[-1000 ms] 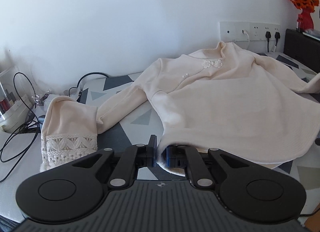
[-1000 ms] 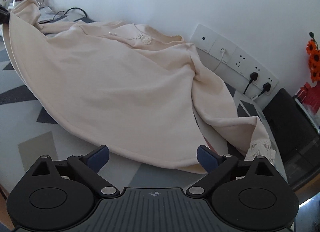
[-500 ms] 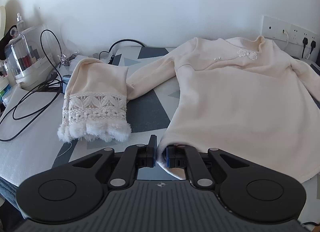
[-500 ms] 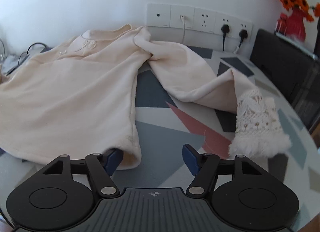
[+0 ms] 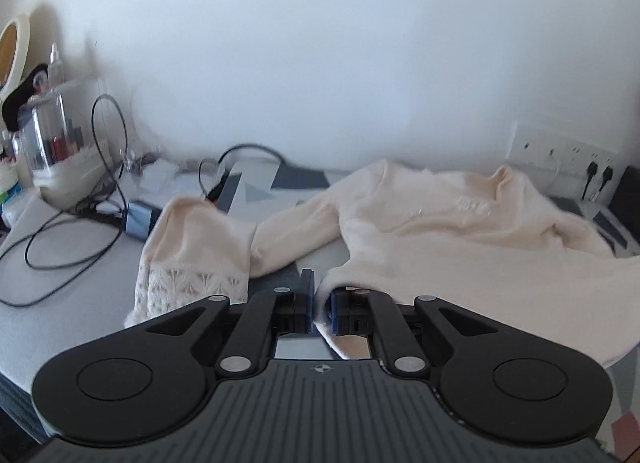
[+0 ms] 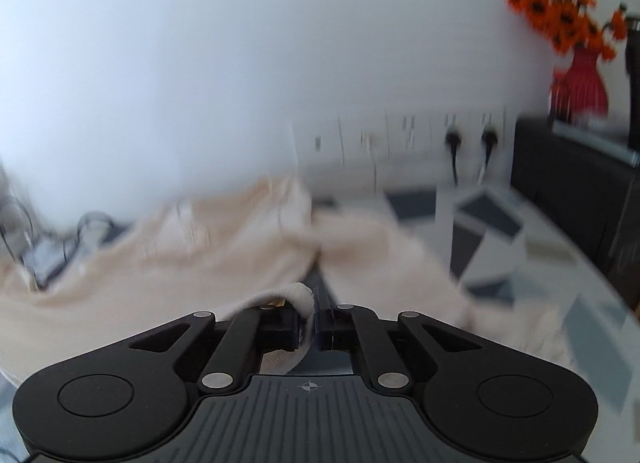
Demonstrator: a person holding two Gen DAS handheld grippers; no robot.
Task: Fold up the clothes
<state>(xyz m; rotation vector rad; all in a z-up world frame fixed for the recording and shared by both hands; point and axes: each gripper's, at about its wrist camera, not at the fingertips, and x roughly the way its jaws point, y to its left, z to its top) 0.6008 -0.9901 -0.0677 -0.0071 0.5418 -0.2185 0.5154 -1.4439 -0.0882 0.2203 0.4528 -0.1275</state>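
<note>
Both tilted slightly downward, the left gripper [image 5: 320,303] and right gripper [image 6: 314,317] each clamp the hem of a cream top [image 5: 460,235] spread across the table [image 5: 60,303]; only the right view shows orange flowers [image 6: 560,11].

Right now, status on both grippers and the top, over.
Left gripper shut on the cream top hem. Right gripper shut on the hem too. Cables off to the side, nothing in the way.

The right gripper [image 6: 314,317] — jaws wide a second ago — has clamped the cream top's [image 6: 224,259] hem and lifted it.
</note>
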